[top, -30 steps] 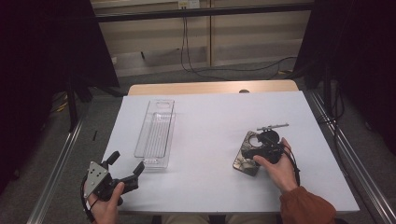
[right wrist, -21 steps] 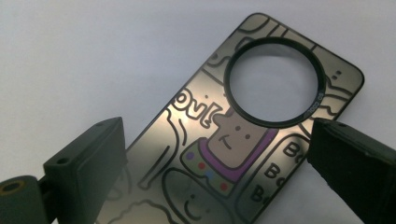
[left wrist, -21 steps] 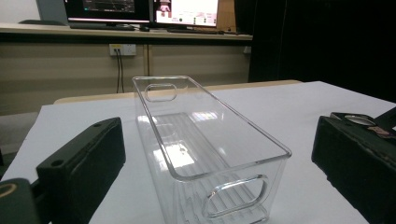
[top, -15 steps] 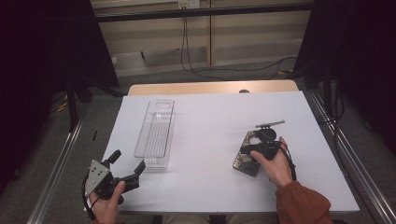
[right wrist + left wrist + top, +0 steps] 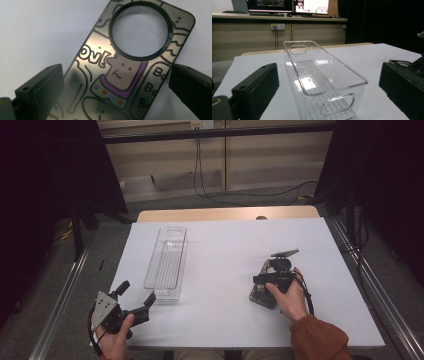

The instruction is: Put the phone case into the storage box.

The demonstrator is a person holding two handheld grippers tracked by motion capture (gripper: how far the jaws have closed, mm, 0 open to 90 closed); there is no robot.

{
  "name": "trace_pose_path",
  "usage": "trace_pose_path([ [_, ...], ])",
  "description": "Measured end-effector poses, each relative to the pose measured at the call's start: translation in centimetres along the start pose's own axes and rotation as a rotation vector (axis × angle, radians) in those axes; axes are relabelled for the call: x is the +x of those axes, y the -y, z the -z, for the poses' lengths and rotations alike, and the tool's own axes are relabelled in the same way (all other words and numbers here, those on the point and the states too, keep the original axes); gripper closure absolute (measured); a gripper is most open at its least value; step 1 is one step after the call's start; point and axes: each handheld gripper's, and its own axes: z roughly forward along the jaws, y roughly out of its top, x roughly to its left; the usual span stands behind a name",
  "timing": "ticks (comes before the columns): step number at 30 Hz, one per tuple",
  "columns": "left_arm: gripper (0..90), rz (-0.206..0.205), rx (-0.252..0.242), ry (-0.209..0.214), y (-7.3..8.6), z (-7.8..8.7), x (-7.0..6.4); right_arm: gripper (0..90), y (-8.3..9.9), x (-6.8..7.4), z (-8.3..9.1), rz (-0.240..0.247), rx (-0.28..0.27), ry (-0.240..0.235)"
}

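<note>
So, quick notes on where this is sitting:

Step in hand: looks to me like the right gripper (image 5: 272, 279) is coming down on the phone case (image 5: 125, 65) to pick it up, probably heading for the clear bin (image 5: 166, 263).

Right gripper state: jaws are standing wide apart, one either side of the case, not pinching anything yet.

Left gripper state: the left gripper (image 5: 134, 296) is also gaping open, hanging at the near left corner of the table (image 5: 225, 240), pointing at the bin's near end, gripping nothing.

Where the case is: lying flat on the white tabletop, right of centre, well apart from the bin.

How I'd do it: I'm thinking square the jaws across the case's long edges, get the tips right down to the table, then close gently since it's thin and slick.

Hard to make out: from the high view the hand and gripper are covering most of the case. The near end is getting cut off in the right gripper view. Can't tell what the small dark thing (image 5: 284, 253) just beyond it is.
</note>
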Motion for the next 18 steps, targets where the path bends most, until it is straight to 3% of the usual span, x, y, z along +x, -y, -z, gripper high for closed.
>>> trace_pose_path([
  [4, 2.8, 0.0, 0.0, -0.001, 0.0, 0.0, 0.0, 0.0, -0.1, 0.1, -0.3, -0.012, 0.011, -0.001],
  [11, 2.8, -0.001, 0.001, 0.0, 0.0, 0.0, 0.0, 0.0, 0.2, 0.6, -0.4, -0.055, -0.036, 0.021],
  [18, 2.8, 0.0, 0.004, -0.004, 0.0, 0.0, 0.0, 0.0, 0.4, 1.2, -0.7, -0.057, -0.062, 0.049],
])
